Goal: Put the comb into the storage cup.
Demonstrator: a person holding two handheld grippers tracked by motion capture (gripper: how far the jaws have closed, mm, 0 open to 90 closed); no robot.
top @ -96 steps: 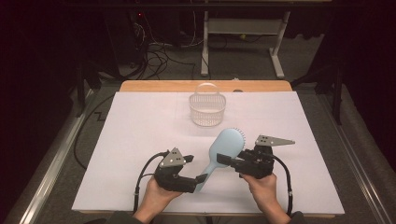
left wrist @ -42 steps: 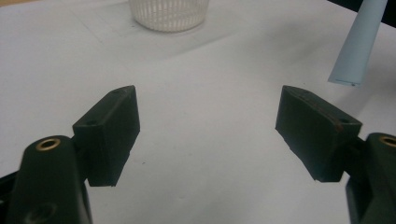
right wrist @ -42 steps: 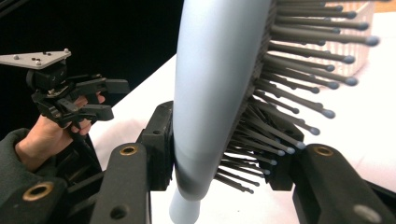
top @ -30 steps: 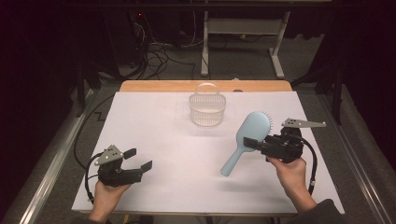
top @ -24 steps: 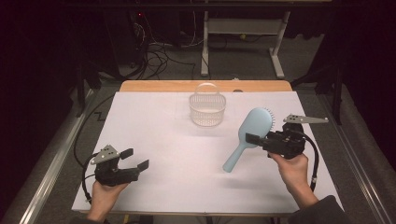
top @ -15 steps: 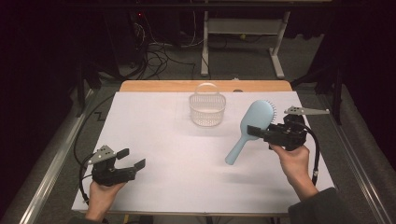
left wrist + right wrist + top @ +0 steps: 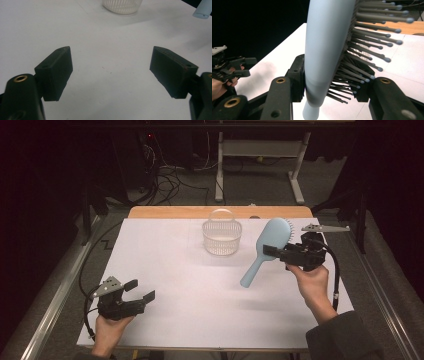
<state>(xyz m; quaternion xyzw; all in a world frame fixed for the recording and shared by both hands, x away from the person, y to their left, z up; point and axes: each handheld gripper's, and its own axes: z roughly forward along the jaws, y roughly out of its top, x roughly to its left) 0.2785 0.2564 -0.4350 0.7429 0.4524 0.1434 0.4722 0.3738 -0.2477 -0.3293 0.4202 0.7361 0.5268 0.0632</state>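
Hairbrush (image 7: 267, 247), pale blue, is held above the white table (image 7: 175, 270) at its right side, clamped at the base of its bristled head between the jaws of the right gripper (image 7: 274, 253), handle slanting down toward the person. The left gripper (image 7: 142, 291) hovers near the table's front left corner, jaws spread wide with nothing between them. A clear ribbed plastic basket (image 7: 221, 236) with a handle stands at the far middle, just left of the brush head.

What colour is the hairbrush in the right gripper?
Light blue hairbrush with grey bristles, clearest in the right gripper view.
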